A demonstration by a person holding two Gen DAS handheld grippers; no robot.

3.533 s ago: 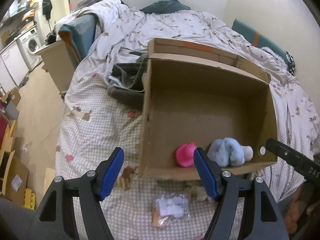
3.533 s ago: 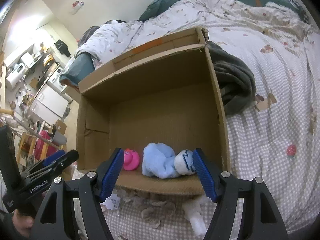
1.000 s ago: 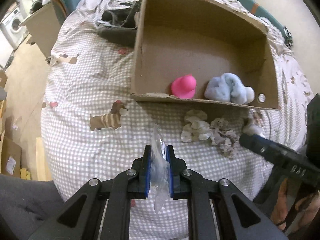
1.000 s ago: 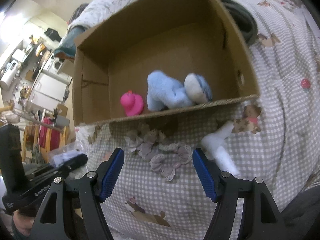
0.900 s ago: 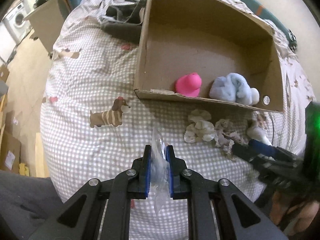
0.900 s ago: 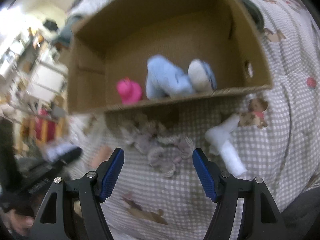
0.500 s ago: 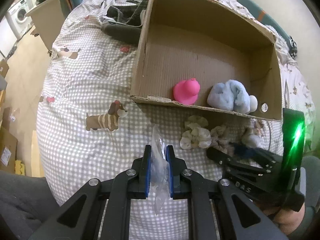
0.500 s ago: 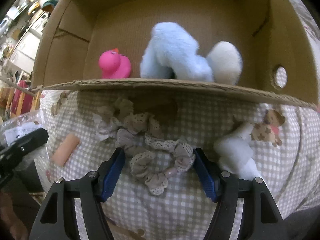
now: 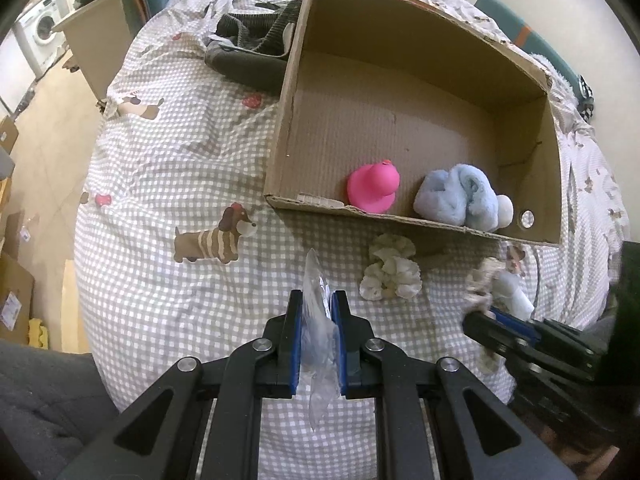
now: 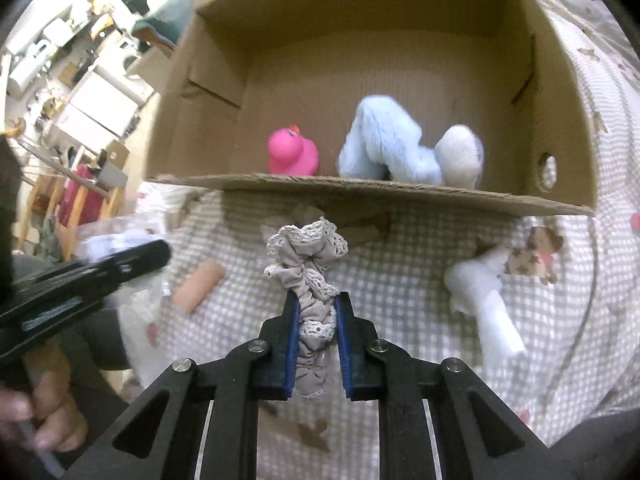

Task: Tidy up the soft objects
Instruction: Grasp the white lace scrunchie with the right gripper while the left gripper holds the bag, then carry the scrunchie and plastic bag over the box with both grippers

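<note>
Right wrist: ruffled, lace-edged grey scrunchie (image 10: 310,280) between closed jaws.

Cardboard box (image 9: 288,128) on the bed (image 9: 160,152); duck toy (image 9: 374,188) left of plush toy (image 9: 460,196) inside, against its near wall. Scrunchie (image 9: 390,274) before the box.

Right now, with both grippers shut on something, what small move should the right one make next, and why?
Probably lift the right gripper and carry the lace scrunchie forward over the near wall of the cardboard box. The scrunchie is already clamped between the fingers, the wall stands just ahead, and the pink duck and blue plush already lie inside.
</note>
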